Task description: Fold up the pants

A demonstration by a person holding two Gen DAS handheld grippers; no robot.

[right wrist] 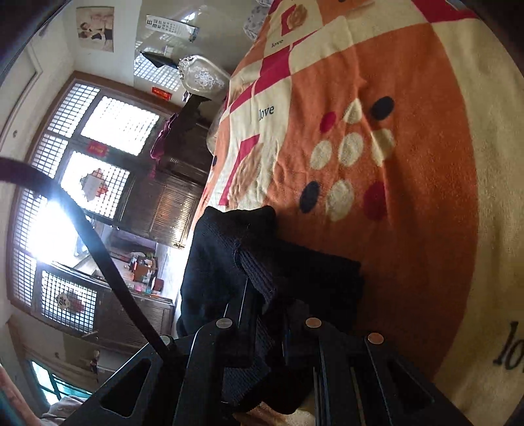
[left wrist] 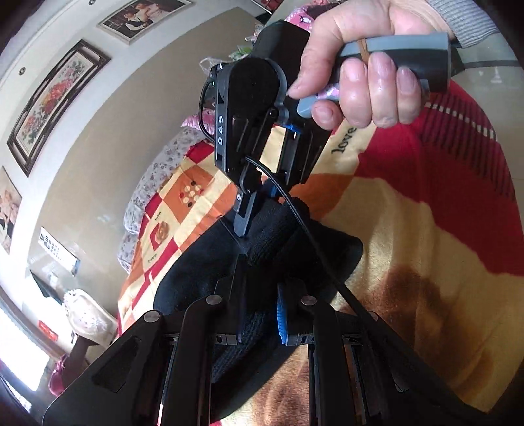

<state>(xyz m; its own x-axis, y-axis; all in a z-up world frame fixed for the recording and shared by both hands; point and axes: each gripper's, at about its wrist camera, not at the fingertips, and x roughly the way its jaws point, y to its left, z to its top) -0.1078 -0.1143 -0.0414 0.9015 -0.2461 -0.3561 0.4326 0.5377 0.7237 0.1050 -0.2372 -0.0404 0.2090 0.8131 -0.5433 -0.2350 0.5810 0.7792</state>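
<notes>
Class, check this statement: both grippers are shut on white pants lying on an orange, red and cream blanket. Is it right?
One thing is wrong: the pants are black, not white, as the right wrist view shows. The rest stands: the left gripper and the right gripper are shut on them, on the orange, red and cream blanket.

"DAS" in white letters down the side of the right gripper (left wrist: 244,226). "love" printed again and again in dark script on the cream squares of the blanket (right wrist: 425,229). Rows of "E" shapes on an eye chart (right wrist: 170,26) on the wall, too small to read further.
</notes>
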